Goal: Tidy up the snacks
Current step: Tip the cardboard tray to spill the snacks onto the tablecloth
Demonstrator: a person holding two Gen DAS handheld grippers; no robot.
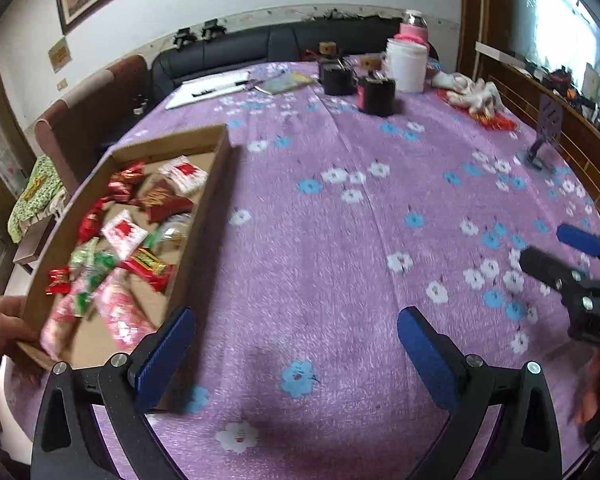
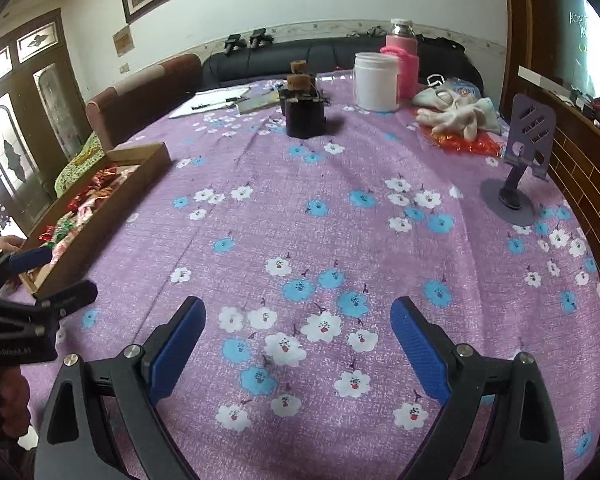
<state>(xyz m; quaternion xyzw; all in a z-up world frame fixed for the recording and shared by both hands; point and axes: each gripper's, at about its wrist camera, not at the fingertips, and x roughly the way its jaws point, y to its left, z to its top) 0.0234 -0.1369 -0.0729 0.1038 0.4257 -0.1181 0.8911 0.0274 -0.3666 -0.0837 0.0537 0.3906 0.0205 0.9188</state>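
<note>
Purple floral tablecloth (image 2: 308, 240) covered the whole table, bare through the middle, apparently kept free as work space. Cardboard tray (image 1: 216, 176) sat at 9 o'clock in the left wrist view, at the table's edge w/ a bare hand (image 1: 0, 328) on its near corner, prob. steadying it. Wrapped snacks (image 1: 120, 236), red, green & pink, lay loose inside the tray, none seen on the cloth, so the sorting looked nearly done. White jar (image 2: 376, 80), dark tins (image 2: 305, 118) & phone stand (image 2: 528, 140) stood from 12 to 2 o'clock, well apart from the tray. Left gripper (image 1: 296, 344) hovered just beside the tray's right wall, jaws spread wide, holding nothing. Right gripper (image 2: 298, 332) hung over bare cloth, likewise spread & empty.
</note>
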